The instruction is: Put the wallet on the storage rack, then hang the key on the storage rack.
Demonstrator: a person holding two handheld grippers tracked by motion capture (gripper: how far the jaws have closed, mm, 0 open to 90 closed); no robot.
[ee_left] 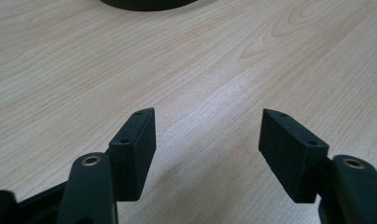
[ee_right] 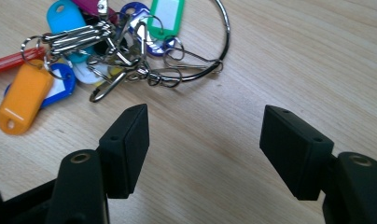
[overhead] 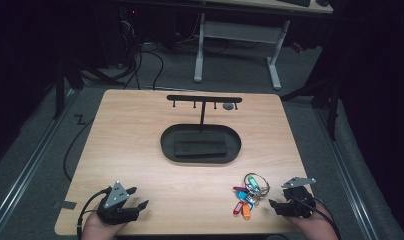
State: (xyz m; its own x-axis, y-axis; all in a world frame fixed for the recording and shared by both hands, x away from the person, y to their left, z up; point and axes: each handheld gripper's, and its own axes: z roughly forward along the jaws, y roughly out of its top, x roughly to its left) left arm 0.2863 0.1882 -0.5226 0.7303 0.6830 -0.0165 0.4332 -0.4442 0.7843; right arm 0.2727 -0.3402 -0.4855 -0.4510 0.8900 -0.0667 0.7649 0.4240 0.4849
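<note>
Keys on a bunch (overhead: 247, 196), with coloured plastic tags and a large wire ring, lie on the wooden bench (overhead: 140, 140) near its front right corner, just beside the right hand-held gripper (overhead: 285, 205), whose jaws stand spread and hold nothing. The left hand-held gripper (overhead: 132, 202) rests at the front left, well apart from the bunch, jaws likewise spread over bare wood. By my reading the step in hand is the approach to a pickup: the likely goal is the black key stand (overhead: 204, 102) with its hooks, rising from an oval tray (overhead: 165, 142) at mid-bench. Next, the right jaws must come down around the ring (ee_right: 214, 42) or a clasp and close. The bunch's long axis runs roughly front to back, ring toward the stand, orange tag (ee_right: 23, 95) nearest the front edge
</note>
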